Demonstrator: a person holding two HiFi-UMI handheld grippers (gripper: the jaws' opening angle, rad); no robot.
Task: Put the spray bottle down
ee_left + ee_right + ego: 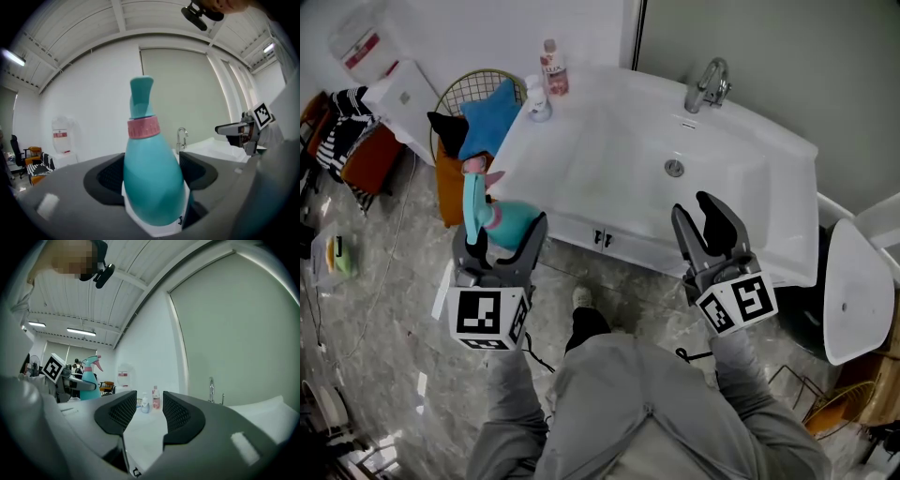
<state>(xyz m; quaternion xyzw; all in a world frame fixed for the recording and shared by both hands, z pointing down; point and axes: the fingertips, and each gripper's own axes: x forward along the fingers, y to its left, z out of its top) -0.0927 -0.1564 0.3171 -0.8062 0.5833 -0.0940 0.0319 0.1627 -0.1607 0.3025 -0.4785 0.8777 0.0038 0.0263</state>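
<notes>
Spray bottle (pixel 152 183) clamped, not yet set down.
Left gripper (pixel 504 234) jaws grip its wide lower body, nozzle up past the tips, likely so it lands upright. Right gripper (pixel 144 411) jaws narrowly apart, nothing between; sink counter (pixel 581 159) ahead.

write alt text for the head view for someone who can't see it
Seen from above, the left gripper holds a teal spray bottle upright, just off the front left corner of a white sink. The right gripper is open and empty at the sink's front edge. Two small bottles stand at its back left, a faucet at the back.
</notes>
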